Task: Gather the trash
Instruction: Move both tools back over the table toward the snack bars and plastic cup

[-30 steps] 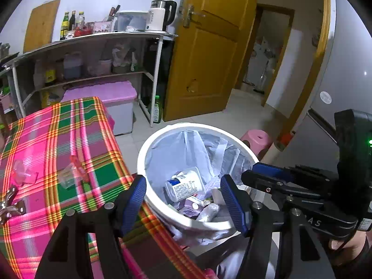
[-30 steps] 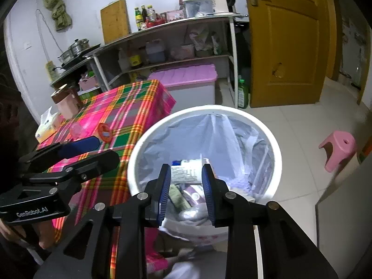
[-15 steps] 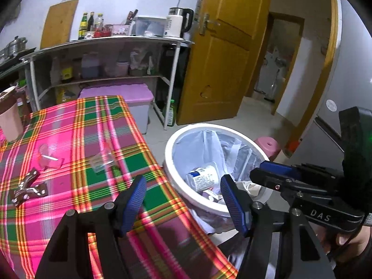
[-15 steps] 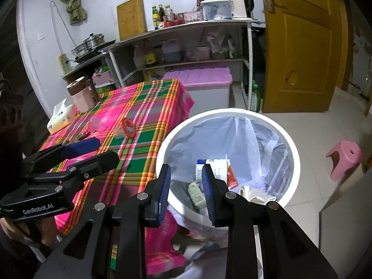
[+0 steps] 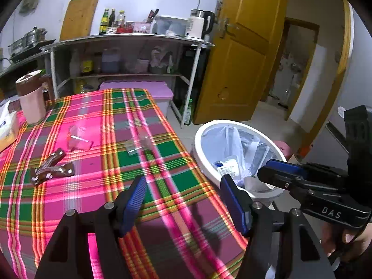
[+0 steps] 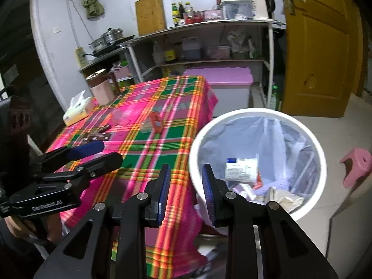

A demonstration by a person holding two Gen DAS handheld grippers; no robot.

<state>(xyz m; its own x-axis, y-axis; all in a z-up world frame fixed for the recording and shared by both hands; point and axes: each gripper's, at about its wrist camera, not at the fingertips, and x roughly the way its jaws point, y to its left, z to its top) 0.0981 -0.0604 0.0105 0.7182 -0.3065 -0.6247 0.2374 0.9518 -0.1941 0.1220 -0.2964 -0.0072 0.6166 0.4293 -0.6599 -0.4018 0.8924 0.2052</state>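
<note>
A white trash bin point(image 5: 209, 137) with a plastic liner stands on the floor right of the table; it holds a white tub point(image 6: 241, 166) and other trash. On the plaid tablecloth point(image 5: 97, 186) lie a clear plastic cup point(image 5: 137, 144), a pink wrapper point(image 5: 79, 140) and a brown metal-studded piece point(image 5: 52, 168). A red packet point(image 6: 155, 121) lies beside the clear cup point(image 6: 146, 126). My left gripper point(image 5: 183, 197) is open and empty above the table's near edge. My right gripper point(image 6: 184, 186) is narrowly open and empty, between table and bin.
A pink lidded mug point(image 5: 31, 97) and a tissue box point(image 6: 75, 112) sit at the table's far left. Behind are metal shelves point(image 5: 125, 58), a pink-lidded storage box point(image 6: 223, 79), a wooden door point(image 5: 239, 53) and a pink stool point(image 6: 355, 166).
Both grippers have pulled back and swung left from above the bin toward the table. More of the tablecloth and its litter now shows. Both stay empty.
</note>
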